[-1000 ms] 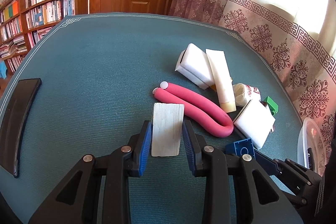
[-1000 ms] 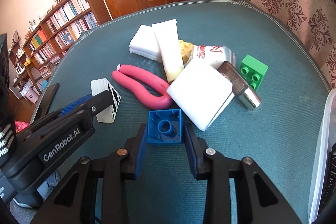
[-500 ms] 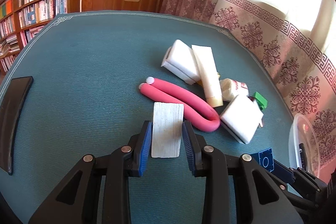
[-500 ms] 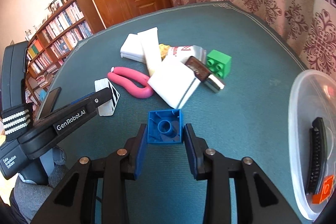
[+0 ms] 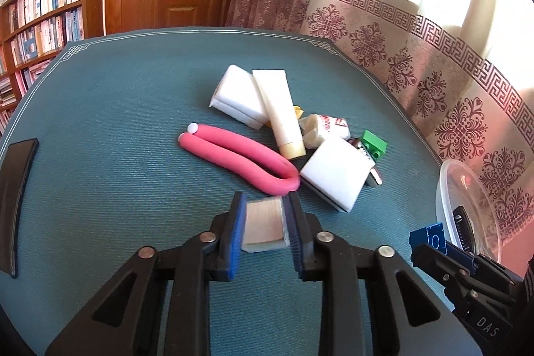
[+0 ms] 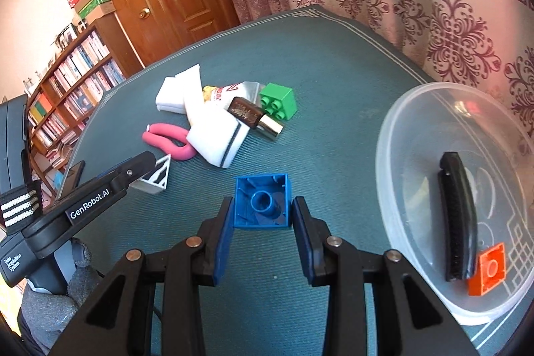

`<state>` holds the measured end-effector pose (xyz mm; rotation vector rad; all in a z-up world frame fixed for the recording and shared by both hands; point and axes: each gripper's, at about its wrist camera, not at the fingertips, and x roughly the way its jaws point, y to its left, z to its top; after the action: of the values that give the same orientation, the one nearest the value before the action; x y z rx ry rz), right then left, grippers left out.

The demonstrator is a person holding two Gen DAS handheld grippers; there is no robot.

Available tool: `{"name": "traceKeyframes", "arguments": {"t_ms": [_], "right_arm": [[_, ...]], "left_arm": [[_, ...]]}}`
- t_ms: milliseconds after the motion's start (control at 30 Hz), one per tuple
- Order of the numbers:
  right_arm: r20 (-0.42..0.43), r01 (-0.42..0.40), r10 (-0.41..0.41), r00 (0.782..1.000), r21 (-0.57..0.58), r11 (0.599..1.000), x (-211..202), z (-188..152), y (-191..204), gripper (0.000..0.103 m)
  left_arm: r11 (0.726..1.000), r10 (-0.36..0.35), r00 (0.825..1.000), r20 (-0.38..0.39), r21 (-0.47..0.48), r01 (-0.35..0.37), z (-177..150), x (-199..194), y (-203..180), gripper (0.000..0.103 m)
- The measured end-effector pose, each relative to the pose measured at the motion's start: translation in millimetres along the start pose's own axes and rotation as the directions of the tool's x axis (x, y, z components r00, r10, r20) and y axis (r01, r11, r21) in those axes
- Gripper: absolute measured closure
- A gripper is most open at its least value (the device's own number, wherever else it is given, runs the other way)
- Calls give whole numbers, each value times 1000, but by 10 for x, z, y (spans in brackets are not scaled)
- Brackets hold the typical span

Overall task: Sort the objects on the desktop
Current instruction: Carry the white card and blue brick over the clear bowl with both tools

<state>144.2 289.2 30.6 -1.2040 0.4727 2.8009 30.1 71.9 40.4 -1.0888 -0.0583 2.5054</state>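
My left gripper [image 5: 265, 222] has its jaws closing on a small white block [image 5: 265, 224], and the pads press on its sides. In the right wrist view that block [image 6: 157, 177] shows black stripes and hangs above the cloth. Shut on a blue brick [image 6: 261, 206], hollow side towards the camera, is my right gripper [image 6: 261, 217]. It hovers just left of a clear plastic container [image 6: 397, 125]. Inside the container lie a black comb [image 6: 457, 219] and an orange brick [image 6: 489, 269]. The blue brick [image 5: 430, 237] also shows at the lower right of the left wrist view.
A pile sits mid-table on the teal cloth [image 5: 116, 122]: a pink foam roller [image 5: 240, 155], white sponges [image 5: 333, 177], a cream tube [image 5: 282, 112], a packet [image 5: 328, 125], a green brick [image 6: 278, 100] and a brown and silver lighter [image 6: 255, 117]. A black phone [image 5: 15, 199] lies at the left edge.
Both grippers have carried their loads to the right. The container has come into the right wrist view. The white block now looks shorter, tipped in the left jaws.
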Motion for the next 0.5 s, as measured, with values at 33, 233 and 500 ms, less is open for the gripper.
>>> {"name": "traceKeyframes", "arguments": {"t_ms": [33,233,500], "right_arm": [[8,1,-1,1000,6,1000,-34,1,-29,65],[24,6,-7,1000,37,999,-117,-27,-152,65],[30,-6,5,1000,54,999,-164,-47,-227,65]], "left_arm": [[1000,-4,1000,3,7,4,4,-14,-36,78],[999,3,1000,-5,40,-2,-35,-23,-146,78],[1000,25,999,-33,19,-24,-105,20,-100,55]]}}
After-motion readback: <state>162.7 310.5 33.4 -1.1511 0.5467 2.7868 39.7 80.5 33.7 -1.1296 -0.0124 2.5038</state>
